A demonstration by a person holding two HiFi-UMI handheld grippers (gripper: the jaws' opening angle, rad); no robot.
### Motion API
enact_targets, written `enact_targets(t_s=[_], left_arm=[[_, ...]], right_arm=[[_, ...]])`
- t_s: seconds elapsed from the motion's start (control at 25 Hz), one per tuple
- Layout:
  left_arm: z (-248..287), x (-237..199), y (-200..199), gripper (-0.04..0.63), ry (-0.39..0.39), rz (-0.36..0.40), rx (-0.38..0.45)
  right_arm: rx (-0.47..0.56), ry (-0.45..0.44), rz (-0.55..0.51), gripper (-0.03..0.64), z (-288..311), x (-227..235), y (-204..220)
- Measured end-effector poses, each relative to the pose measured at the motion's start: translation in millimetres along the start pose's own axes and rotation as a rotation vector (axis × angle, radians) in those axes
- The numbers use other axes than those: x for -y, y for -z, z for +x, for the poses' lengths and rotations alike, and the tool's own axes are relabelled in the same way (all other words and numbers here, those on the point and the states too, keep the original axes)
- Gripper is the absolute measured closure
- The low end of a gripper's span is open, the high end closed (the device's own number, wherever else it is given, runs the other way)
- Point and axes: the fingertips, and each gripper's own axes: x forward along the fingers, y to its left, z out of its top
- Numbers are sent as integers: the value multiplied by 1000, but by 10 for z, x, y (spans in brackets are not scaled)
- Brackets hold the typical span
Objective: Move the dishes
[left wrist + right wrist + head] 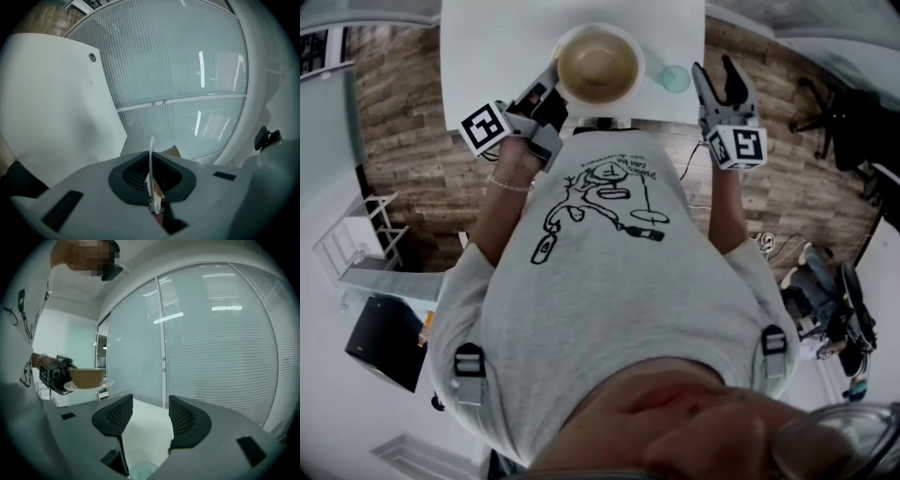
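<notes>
Holding the white plate (636,82) with its brown bowl (598,64) aloft over the table's (487,56) near edge, rim pinched in the left hand-held gripper (551,84), with the right hand-held gripper (715,75) spread and empty beside a small glass (675,79); next, probably, carrying it level to keep the bowl seated.

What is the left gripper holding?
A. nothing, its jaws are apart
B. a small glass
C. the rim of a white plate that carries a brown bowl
C: the left gripper is shut on the edge of the white plate, and the brown bowl sits on that plate.
</notes>
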Motion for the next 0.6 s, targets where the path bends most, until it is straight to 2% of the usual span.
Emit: enact_targets(t_s=[0.32, 0.6], left_arm=[[3, -11, -2, 583, 5, -5, 3], [3, -33, -6, 583, 1, -4, 7]], right_arm=[[92, -27, -18, 385, -139, -144, -927], [87, -56, -5, 387, -140, -240, -1140]])
